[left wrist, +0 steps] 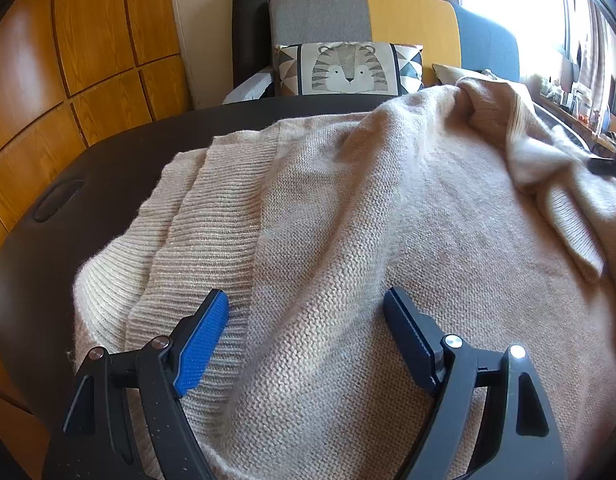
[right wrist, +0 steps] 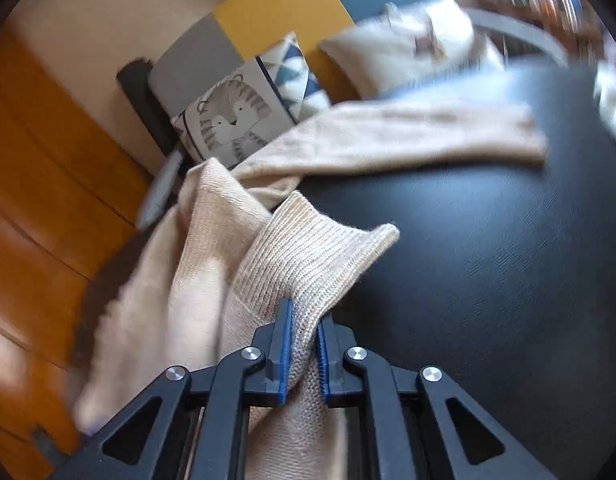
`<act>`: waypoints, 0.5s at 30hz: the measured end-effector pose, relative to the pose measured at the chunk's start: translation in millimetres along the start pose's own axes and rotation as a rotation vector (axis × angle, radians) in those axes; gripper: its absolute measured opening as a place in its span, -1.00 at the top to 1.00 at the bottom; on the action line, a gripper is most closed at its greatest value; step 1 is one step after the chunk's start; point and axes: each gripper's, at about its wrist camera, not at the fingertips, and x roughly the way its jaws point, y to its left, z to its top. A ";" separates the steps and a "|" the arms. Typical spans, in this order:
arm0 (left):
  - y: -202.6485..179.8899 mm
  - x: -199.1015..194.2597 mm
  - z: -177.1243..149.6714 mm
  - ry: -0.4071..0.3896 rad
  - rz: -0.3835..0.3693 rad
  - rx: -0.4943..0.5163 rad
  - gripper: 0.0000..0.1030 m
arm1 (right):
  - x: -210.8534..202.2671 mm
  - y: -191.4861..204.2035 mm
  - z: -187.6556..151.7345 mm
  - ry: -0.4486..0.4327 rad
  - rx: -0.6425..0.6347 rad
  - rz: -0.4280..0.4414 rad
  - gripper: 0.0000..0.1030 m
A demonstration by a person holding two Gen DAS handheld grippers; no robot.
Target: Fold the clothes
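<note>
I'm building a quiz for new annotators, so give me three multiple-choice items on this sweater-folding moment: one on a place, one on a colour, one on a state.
1. Where does the beige sweater lie?
A. on the dark table
B. on the sofa
C. on the floor

2. What colour are the pads of the left hand-held gripper?
A. red
B. blue
C. green

3. What is the right hand-held gripper doing?
A. standing open over bare table
B. clamped on a ribbed part of the sweater
C. holding the tiger cushion

Answers:
1 A, the knit spreads across the dark tabletop.
2 B, both pads show blue.
3 B, the ribbed knit is pinched between its nearly closed pads.
</note>
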 end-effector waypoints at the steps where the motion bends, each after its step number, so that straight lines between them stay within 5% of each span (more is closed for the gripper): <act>1: 0.0 0.0 0.1 0.000 0.000 0.000 -0.60 | -8.3 -0.3 -0.3 -0.022 -0.033 -0.033 0.82; 15: 2.9 0.7 0.8 0.000 -0.001 0.004 -0.60 | -70.2 -112.0 10.0 -0.047 -0.092 -0.409 0.92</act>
